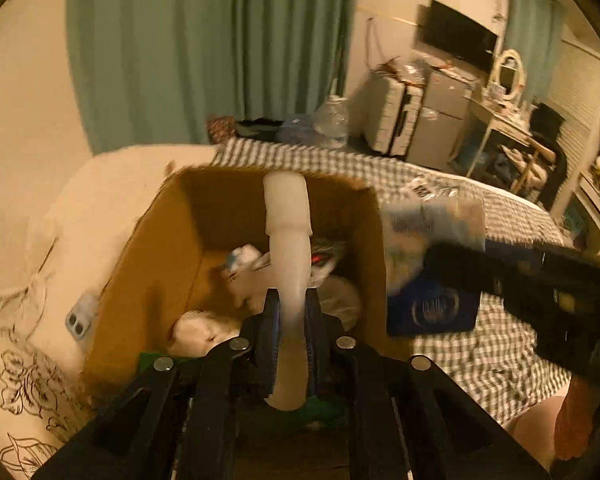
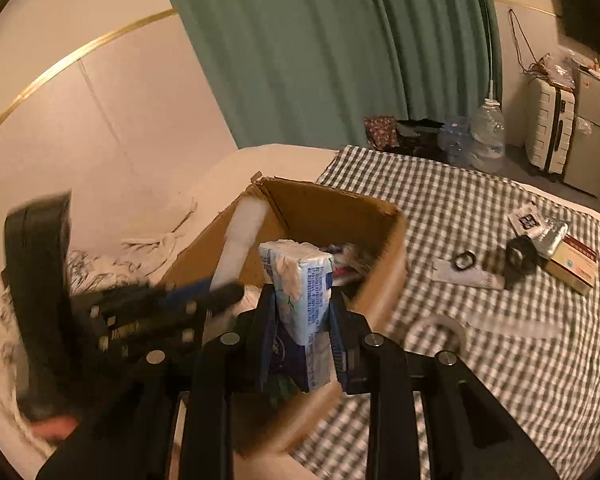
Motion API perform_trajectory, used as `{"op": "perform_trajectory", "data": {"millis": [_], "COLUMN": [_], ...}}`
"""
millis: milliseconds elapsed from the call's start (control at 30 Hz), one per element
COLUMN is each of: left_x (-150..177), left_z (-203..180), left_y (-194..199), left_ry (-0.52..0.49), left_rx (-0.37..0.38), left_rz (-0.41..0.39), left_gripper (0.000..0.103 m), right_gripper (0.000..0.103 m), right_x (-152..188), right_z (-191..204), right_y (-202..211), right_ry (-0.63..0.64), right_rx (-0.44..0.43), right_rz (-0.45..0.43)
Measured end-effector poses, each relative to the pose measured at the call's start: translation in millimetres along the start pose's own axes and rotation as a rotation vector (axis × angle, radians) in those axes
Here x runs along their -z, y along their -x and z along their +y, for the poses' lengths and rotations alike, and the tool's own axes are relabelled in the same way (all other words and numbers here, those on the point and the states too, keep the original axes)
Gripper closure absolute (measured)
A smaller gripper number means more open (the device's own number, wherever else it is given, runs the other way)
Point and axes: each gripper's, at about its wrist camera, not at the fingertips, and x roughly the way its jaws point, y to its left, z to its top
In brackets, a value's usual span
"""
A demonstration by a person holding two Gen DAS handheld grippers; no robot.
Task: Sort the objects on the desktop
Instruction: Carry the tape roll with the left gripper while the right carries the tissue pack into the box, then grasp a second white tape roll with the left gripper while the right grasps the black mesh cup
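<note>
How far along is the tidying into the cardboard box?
Partly done: several items already lie in the cardboard box. In hand: the left gripper holds a white tube over it, the right gripper a tissue pack. Left: small box, black ring on the checked cloth.

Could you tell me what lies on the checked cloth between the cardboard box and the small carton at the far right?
In the right wrist view, between the cardboard box and the small carton lie a flat white strip bearing a black ring, then a dark round object.

A home bedroom: bed under a grey-and-white checked cloth [image 2: 480,216], floral-print pillow [image 1: 16,380], long green curtains [image 1: 204,48], white ribbed suitcase [image 2: 550,124], small grey fridge [image 2: 594,136], wall-mounted black television [image 1: 458,34], round-mirror dressing stand [image 1: 508,72].
</note>
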Motion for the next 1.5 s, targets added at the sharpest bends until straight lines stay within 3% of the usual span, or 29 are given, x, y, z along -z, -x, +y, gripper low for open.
{"op": "perform_trajectory", "data": {"millis": [33, 67, 100, 133, 167, 300, 367, 633, 800, 933, 1167, 1367, 1500], "left_x": [0.1, 2.9, 5.8, 8.4, 12.4, 15.0, 15.4, 16.9, 29.9, 47.3, 65.6, 68.8, 62.4], "left_z": [4.5, 8.7, 10.6, 12.5, 13.8, 10.4, -3.4, -97.1, -164.1, -193.6, -186.8, -194.2, -183.3], "left_y": [-3.5, -6.7, -8.4, -9.1, -7.5, -0.6, 2.7, 10.2, -19.4, -52.2, -120.8, -162.0, -181.2], "left_ry": [0.005, 0.004, 0.001, -0.001, 0.002, 0.029, 0.032, 0.007, -0.027, -0.070, -0.021, -0.119, -0.040], "left_rx": [-0.017, -0.038, -0.051, -0.071, -0.088, -0.062, -0.077, 0.058, 0.119, 0.082, -0.023, -0.074, -0.031], "left_rz": [0.006, 0.019, 0.027, 0.031, 0.018, -0.013, -0.036, -0.118, -0.087, -0.022, 0.051, 0.049, 0.036], "left_gripper": [0.082, 0.069, 0.058, 0.034, 0.021, 0.014, 0.004, 0.000, 0.000, 0.000, 0.000, 0.000, 0.000], "right_gripper": [0.055, 0.036, 0.031, 0.031, 0.031, 0.027, 0.027, 0.027, 0.024, 0.024, 0.024, 0.024, 0.024], "right_x": [-3.6, -5.8, -6.6, -6.5, -5.2, 2.8, 11.6, 63.3, 96.4, 111.6, 113.2, 96.9, 77.4], "right_z": [2.9, 4.9, 5.1, 4.6, 2.6, -25.8, -47.1, -165.3, -220.9, -251.5, -258.7, -257.4, -261.4], "right_y": [-5.5, -6.0, -3.5, 1.4, 6.2, 26.8, 40.1, 88.2, 96.8, 83.9, 53.0, 26.9, -0.7], "right_ry": [-0.006, -0.009, -0.005, 0.009, 0.019, 0.013, -0.011, -0.206, -0.336, -0.400, -0.317, -0.221, -0.182], "right_rx": [0.010, 0.034, 0.052, 0.068, 0.076, 0.134, 0.172, 0.335, 0.330, 0.306, 0.336, 0.281, 0.253], "right_rz": [0.009, -0.003, -0.027, -0.052, -0.065, -0.098, -0.114, -0.130, -0.141, -0.117, -0.069, -0.064, -0.056]}}
